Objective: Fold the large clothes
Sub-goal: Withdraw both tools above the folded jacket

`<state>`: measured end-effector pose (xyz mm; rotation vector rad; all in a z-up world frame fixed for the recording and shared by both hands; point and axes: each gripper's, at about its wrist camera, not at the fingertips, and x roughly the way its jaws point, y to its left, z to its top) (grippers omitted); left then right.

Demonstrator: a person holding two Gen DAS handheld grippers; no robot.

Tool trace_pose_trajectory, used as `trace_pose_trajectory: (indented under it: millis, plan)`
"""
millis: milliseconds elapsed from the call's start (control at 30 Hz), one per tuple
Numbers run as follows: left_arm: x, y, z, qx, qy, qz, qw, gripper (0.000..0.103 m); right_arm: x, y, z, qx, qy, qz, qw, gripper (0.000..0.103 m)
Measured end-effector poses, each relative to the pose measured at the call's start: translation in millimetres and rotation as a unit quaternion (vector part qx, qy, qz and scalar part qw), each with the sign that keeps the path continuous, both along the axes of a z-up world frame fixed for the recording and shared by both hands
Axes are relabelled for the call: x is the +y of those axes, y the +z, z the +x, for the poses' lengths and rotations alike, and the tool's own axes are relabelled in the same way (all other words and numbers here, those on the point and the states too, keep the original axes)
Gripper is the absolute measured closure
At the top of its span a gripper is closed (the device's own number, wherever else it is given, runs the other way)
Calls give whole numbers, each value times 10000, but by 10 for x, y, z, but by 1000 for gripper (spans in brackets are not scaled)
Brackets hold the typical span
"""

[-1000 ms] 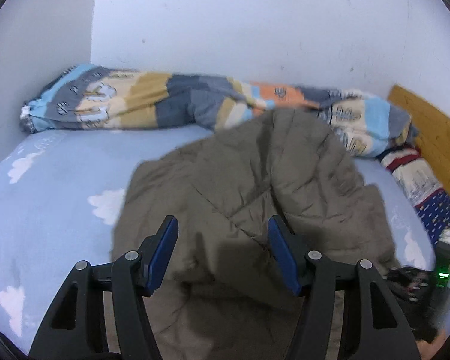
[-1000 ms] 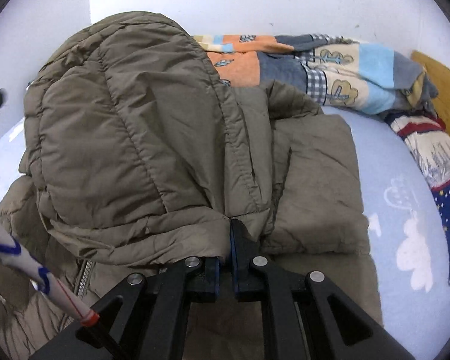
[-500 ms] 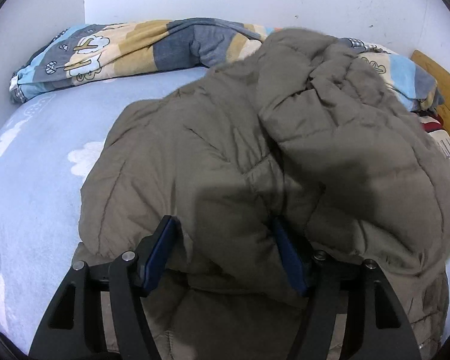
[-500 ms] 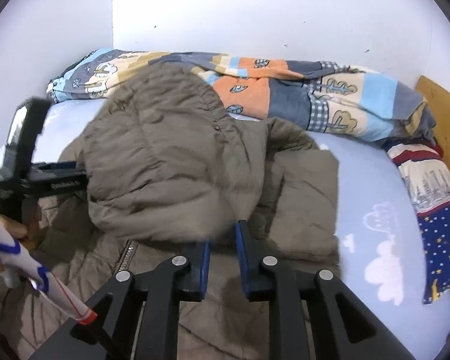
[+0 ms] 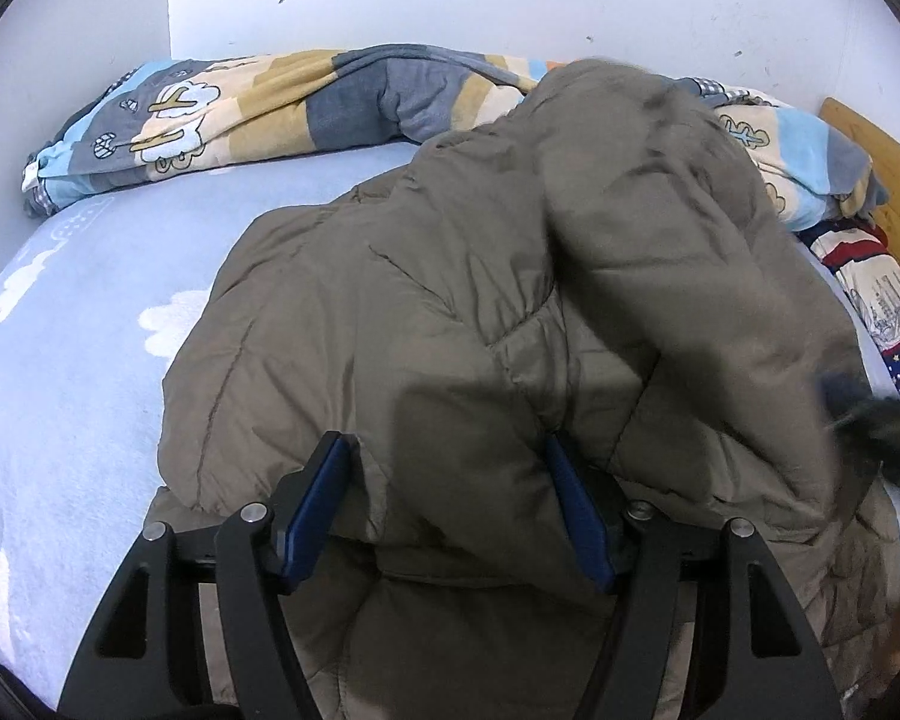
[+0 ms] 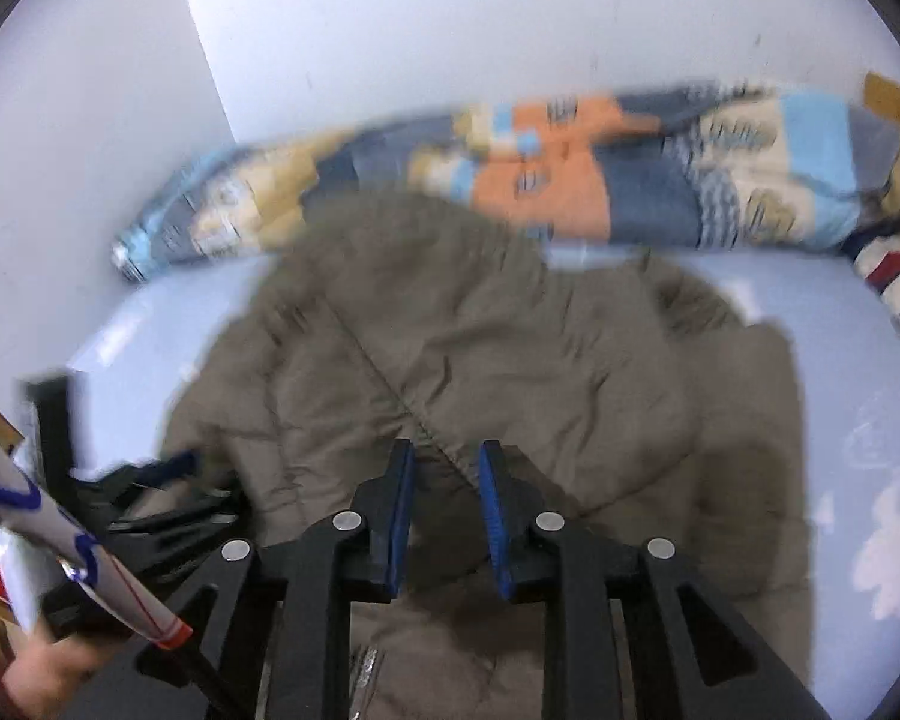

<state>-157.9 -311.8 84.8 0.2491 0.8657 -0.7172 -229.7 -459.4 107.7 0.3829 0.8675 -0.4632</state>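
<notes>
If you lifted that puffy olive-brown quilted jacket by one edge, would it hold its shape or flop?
The puffy olive-brown quilted jacket would probably flop: its folded-over part already slumps in soft creases on the blue cloud-print sheet. The padding suggests it is bulky but light. The smooth shell may slip from a narrow grip.

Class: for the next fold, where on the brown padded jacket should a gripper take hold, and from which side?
Grip the jacket at its near folded edge, where the puffy layers bunch into a thick lip that suits two fingers. Come from the near side, low along the bed; the far side is blocked by the quilt.
</notes>
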Motion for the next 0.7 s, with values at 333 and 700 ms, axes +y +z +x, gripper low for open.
trace_pose_trajectory:
  millis: [333,700]
  plan:
    - [67,127,-80,-179,20,-56,9998,36,-89,-219,48,313,-138,333,9989,80]
    - [37,540,-389,-718,-340,-495,9956,36,253,128,-484,-39,-156,-95,9998,80]
